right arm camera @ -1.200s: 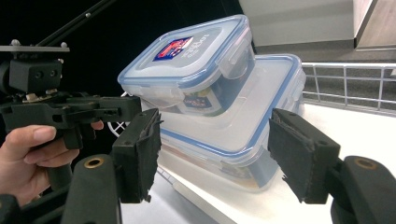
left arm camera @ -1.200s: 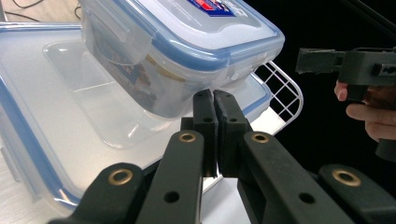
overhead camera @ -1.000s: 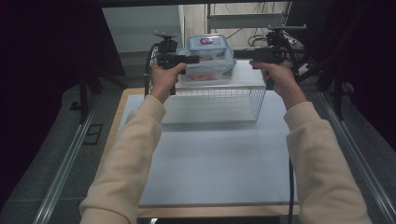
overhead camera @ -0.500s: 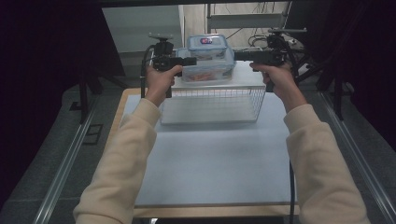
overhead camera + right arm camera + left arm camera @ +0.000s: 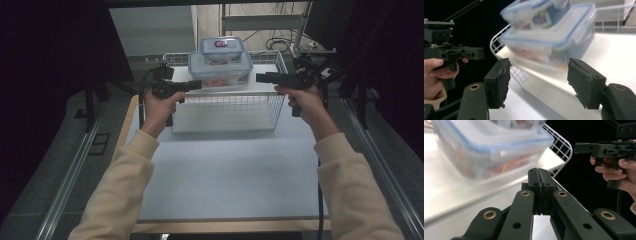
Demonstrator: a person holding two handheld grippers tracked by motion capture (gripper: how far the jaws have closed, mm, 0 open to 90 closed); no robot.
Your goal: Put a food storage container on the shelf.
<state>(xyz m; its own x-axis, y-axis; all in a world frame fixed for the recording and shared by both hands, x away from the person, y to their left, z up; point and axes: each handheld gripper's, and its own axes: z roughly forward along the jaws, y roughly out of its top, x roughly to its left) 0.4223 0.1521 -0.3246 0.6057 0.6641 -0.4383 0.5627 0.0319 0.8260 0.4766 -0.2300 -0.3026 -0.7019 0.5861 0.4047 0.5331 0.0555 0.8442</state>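
Now the left gripper (image 5: 197, 84), jaws clenched on nothing, and the right gripper (image 5: 260, 77), jaws spread wide, are flanking stacked lidded containers (image 5: 220, 67) sitting on the wire basket (image 5: 227, 107).

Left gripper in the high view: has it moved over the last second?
Yes. The black two-jaw left gripper has come back toward the person and slightly left, judged against the fixed white wire basket.

left hand-held gripper (image 5: 196, 84) lowered, right hand-held gripper (image 5: 261, 77) withdrawn
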